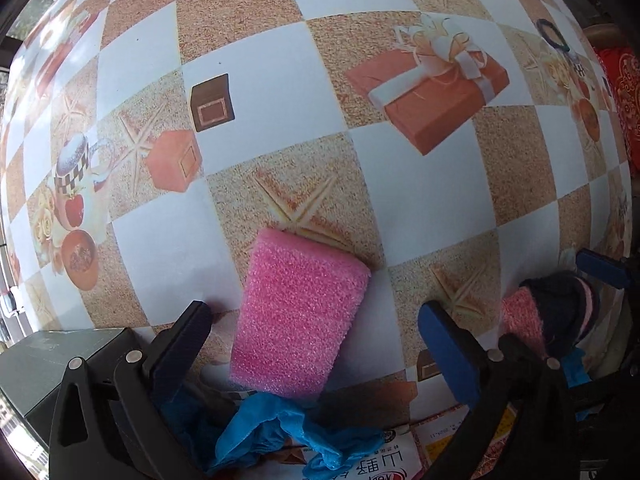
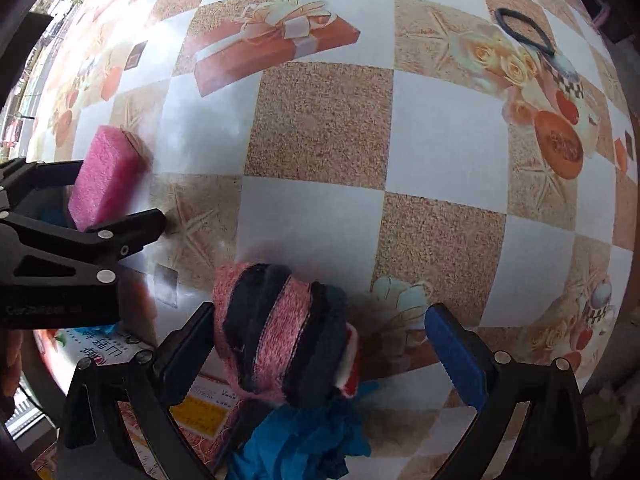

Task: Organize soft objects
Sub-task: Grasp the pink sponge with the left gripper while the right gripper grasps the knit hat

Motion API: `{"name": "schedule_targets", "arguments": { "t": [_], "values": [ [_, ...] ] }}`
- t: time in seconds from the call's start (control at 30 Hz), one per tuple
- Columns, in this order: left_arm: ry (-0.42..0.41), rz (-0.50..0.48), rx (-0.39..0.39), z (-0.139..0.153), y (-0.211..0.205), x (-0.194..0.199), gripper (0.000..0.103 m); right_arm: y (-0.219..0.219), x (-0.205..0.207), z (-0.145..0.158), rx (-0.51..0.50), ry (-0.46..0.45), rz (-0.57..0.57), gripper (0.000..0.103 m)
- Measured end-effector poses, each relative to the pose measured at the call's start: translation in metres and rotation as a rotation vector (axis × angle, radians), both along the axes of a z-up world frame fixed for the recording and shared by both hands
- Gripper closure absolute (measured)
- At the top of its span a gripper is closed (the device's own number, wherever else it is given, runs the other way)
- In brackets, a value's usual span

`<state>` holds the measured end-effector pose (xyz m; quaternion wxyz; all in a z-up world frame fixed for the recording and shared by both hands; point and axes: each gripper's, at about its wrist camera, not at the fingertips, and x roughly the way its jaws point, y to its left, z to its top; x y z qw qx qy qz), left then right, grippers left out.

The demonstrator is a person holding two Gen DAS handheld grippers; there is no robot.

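Observation:
A pink sponge [image 1: 300,312] lies flat on the checkered tablecloth [image 1: 280,60]. My left gripper [image 1: 318,348] points down over its near half, jaws open wide, with both fingers clear of the sponge's sides. A rolled bundle of pink and dark navy socks [image 2: 280,332] sits between the fingers of my right gripper [image 2: 322,352], which is open. The bundle rests close against the left finger [image 2: 188,352] and well away from the right one. The right wrist view also shows the sponge [image 2: 104,176] at far left. The left wrist view shows the socks [image 1: 560,312] at right.
A crumpled blue glove [image 1: 280,432] lies on printed packaging [image 1: 360,464] at the near edge, also under the socks [image 2: 304,440]. A grey box [image 1: 60,360] stands at the lower left. A black hair tie [image 2: 524,30] lies far back right. A red cushion [image 1: 624,92] is past the table's right edge.

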<state>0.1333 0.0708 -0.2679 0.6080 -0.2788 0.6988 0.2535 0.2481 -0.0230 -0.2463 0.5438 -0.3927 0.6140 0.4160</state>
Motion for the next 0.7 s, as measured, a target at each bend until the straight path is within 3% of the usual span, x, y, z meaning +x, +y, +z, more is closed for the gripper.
{"name": "schedule_targets", "arguments": {
  "t": [0.17,0.33,0.4,0.43,0.5,0.53,0.57,0.6,0.7],
  "values": [
    [0.007,0.010,-0.001,-0.002,0.008,0.015,0.000,0.000,-0.015,-0.007,-0.044,-0.076,0.062,0.000],
    [0.019,0.031,-0.009,-0.004,0.009,0.018,0.000,-0.002,-0.014,-0.008,-0.075,-0.059,0.053,0.000],
    [0.005,0.032,-0.003,0.000,0.009,0.020,0.006,-0.007,-0.012,-0.006,-0.068,-0.059,0.027,0.004],
    [-0.004,0.024,0.006,0.004,0.006,0.020,0.009,-0.011,-0.010,-0.003,-0.059,-0.068,0.025,0.012],
    [-0.024,0.000,0.024,0.013,0.003,0.019,0.024,-0.017,-0.010,0.006,-0.035,-0.074,0.030,0.028],
    [-0.033,-0.011,0.033,0.016,0.002,0.020,0.029,-0.018,-0.007,0.011,-0.023,-0.079,0.035,0.043],
    [-0.040,-0.015,0.038,0.019,0.002,0.020,0.041,-0.018,-0.005,0.015,-0.012,-0.081,0.038,0.058],
    [-0.049,-0.014,0.040,0.022,0.003,0.019,0.056,-0.019,-0.003,0.017,-0.003,-0.071,0.033,0.061],
    [-0.071,0.029,0.011,0.029,0.010,0.014,0.055,-0.022,0.007,0.026,0.023,-0.046,-0.018,0.065]
  ]
}}
